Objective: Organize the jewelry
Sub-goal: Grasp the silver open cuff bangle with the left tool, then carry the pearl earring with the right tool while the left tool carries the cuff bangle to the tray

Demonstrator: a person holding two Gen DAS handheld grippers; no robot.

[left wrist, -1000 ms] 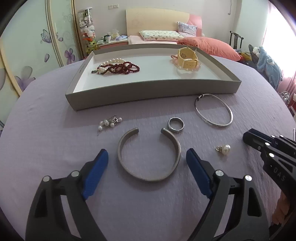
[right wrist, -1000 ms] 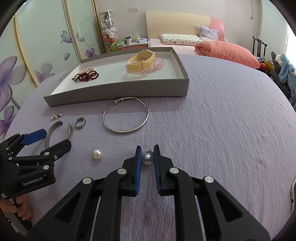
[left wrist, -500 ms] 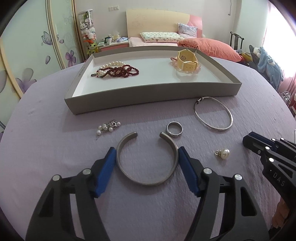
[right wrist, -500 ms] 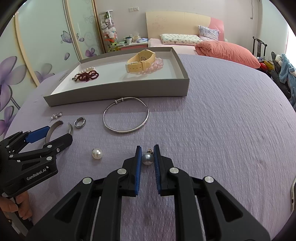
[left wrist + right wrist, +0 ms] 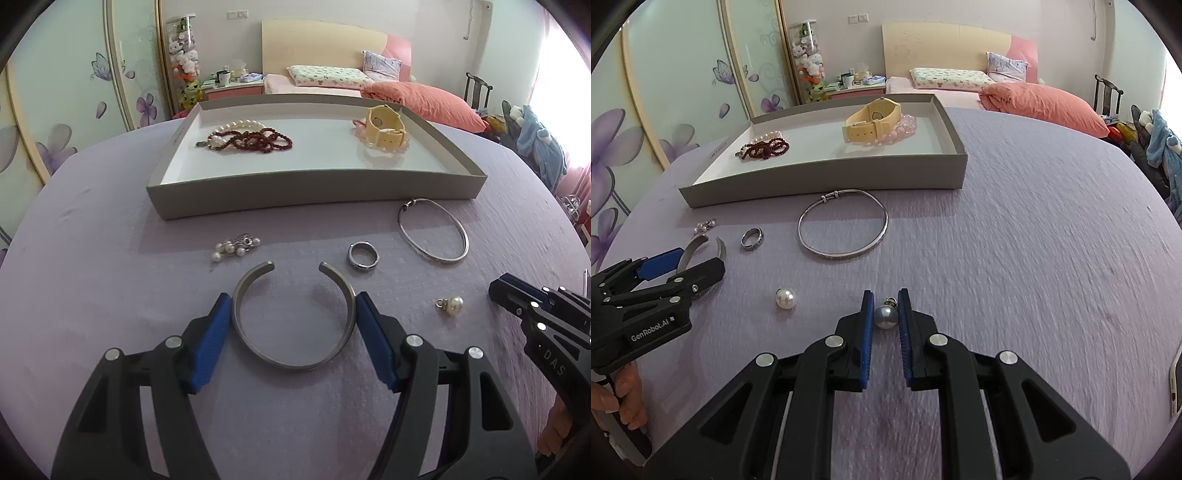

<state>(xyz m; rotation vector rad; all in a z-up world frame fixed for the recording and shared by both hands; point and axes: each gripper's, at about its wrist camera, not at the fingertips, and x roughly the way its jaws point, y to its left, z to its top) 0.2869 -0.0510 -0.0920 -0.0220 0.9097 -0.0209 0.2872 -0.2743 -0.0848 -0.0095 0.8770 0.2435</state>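
My left gripper is shut on a grey open cuff bracelet lying on the purple cloth; both blue pads touch its sides. My right gripper is shut on a grey pearl pendant. A white pearl pendant, a silver ring, a thin silver bangle and a pearl cluster earring lie loose on the cloth. The grey tray behind holds a dark red bead string with pearls and a yellow watch with pink beads.
The right gripper's body shows at the right edge of the left wrist view. A phone lies at the cloth's right edge. A bed with pillows and an orange quilt stands behind the table.
My left gripper moved forward around the cuff and closed from wide open until its pads touch the cuff's sides. The right gripper stayed still, shut on the grey pearl.
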